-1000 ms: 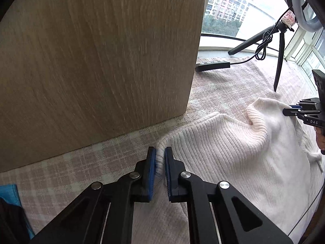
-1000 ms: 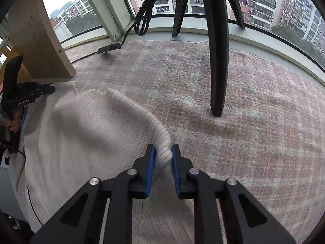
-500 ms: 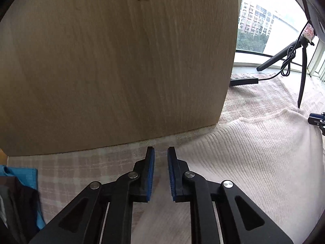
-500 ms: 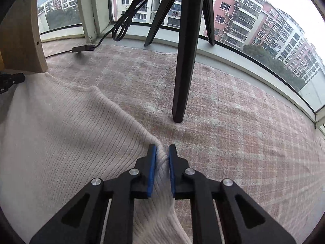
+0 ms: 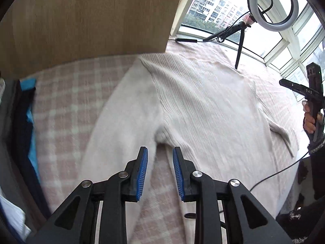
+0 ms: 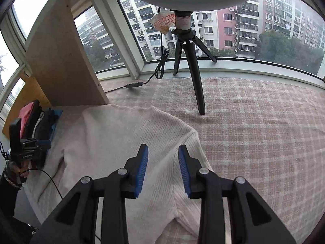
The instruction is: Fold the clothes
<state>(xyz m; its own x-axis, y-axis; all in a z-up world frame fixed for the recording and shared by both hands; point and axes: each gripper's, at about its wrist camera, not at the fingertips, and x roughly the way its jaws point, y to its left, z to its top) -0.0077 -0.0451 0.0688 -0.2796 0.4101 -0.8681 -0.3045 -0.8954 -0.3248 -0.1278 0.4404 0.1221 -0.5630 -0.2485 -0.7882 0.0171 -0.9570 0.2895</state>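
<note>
Left gripper (image 5: 160, 156): jaws opening, nothing pinched; sweater corner let go.
Right gripper (image 6: 163, 154): jaws opening, empty; a second ago it pinched the edge.
Sweater (image 5: 203, 105): flat on the blanket (image 5: 67, 93), below and ahead of both grippers.
Meaning: spreading looks done; 1st fold likely next.

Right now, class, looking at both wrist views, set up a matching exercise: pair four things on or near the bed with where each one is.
Things:
1. cream sweater
2. ring light tripod
3. wooden board
4. pile of dark clothes

Places:
A. standing upright at the head of the sweater
B. spread flat on the checked blanket
C. at the left edge of the bed, beside the sweater
D. standing near the window, beyond the sweater

Pairs: 1-B, 2-D, 3-A, 4-C
</note>
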